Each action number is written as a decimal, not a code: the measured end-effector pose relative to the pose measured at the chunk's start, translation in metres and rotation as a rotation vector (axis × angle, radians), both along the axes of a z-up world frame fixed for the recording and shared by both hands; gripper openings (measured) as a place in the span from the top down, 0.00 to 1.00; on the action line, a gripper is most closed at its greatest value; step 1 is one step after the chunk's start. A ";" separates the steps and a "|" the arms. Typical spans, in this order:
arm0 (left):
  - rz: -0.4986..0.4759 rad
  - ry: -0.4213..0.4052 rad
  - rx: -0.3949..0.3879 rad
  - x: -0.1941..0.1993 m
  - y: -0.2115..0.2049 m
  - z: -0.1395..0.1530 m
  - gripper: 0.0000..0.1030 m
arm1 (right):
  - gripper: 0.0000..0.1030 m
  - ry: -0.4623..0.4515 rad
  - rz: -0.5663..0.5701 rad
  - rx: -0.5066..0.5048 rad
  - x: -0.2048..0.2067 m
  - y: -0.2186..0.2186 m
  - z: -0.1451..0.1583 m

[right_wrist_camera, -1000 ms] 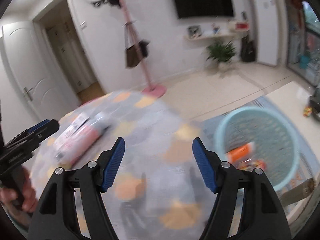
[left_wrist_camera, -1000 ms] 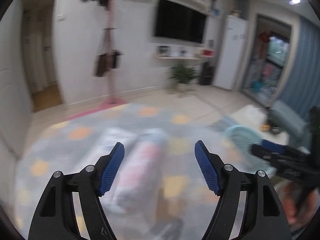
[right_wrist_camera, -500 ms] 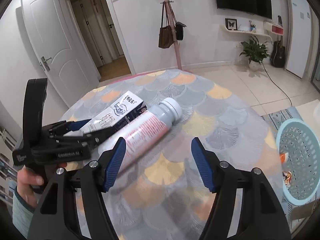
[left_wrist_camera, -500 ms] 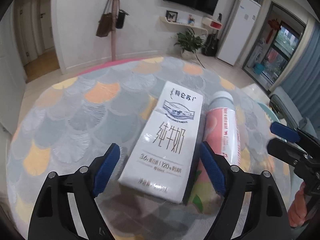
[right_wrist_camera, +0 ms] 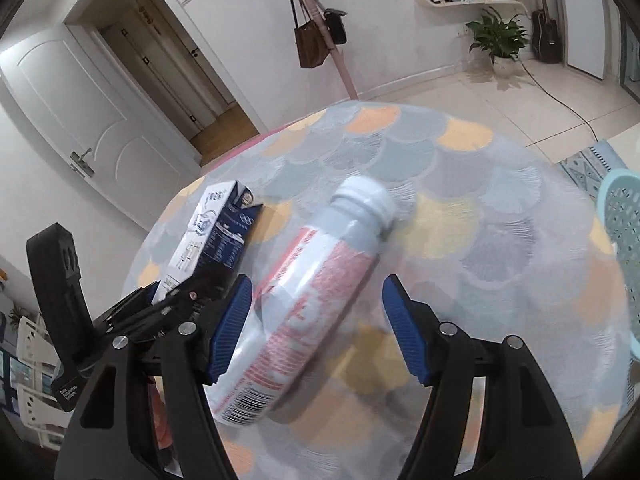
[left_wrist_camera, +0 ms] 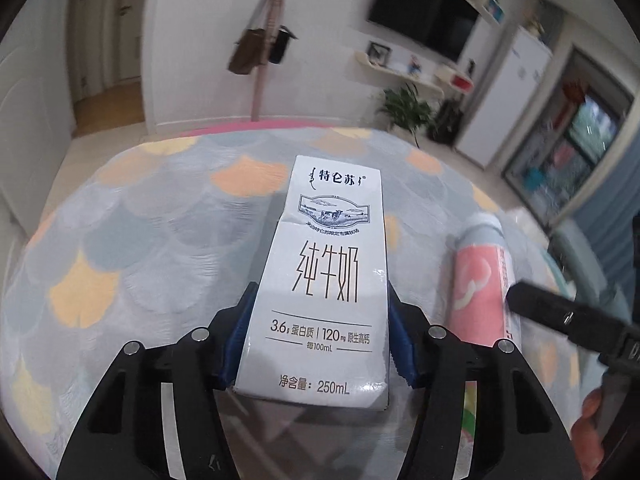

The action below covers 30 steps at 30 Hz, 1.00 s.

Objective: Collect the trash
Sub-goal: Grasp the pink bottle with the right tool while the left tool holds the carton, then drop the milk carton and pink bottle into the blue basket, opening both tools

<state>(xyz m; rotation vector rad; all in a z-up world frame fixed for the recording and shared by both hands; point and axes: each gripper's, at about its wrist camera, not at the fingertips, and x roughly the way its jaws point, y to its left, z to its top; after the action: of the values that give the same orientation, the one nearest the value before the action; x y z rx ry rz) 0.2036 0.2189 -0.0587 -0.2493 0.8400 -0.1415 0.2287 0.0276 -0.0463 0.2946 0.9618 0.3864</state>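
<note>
1. The left gripper point(left_wrist_camera: 318, 338) clamps the milk carton point(left_wrist_camera: 328, 280) by its sides, ready for lifting.
2. The right gripper point(right_wrist_camera: 316, 330) gapes wide around the lying bottle point(right_wrist_camera: 312, 300); the basket point(right_wrist_camera: 624, 240) waits to its right.

You're over a round table point(right_wrist_camera: 460, 184) with a scale-pattern cloth. White walls, pale tile floor point(right_wrist_camera: 500, 92). Open white door point(right_wrist_camera: 80, 116) on your left, pink coat stand point(left_wrist_camera: 264, 52) with bags, wall TV point(left_wrist_camera: 424, 20), potted plant point(right_wrist_camera: 496, 38), white fridge point(left_wrist_camera: 508, 100).
</note>
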 end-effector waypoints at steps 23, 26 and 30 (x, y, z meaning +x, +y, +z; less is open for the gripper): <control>-0.036 -0.094 0.090 -0.022 -0.021 0.018 0.50 | 0.55 -0.024 0.068 -0.171 -0.050 -0.010 -0.014; -0.094 -0.120 0.034 -0.033 -0.038 0.028 0.50 | 0.55 -0.033 0.032 -0.134 -0.058 -0.043 -0.010; -0.164 -0.142 0.028 -0.043 -0.071 0.044 0.50 | 0.55 -0.066 -0.010 -0.092 -0.067 -0.084 0.000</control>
<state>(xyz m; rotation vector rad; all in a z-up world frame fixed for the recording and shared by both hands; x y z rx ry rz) 0.1605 0.1482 -0.0151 -0.1421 0.7203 -0.2979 0.1613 -0.0562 -0.0461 0.2019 0.9100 0.3399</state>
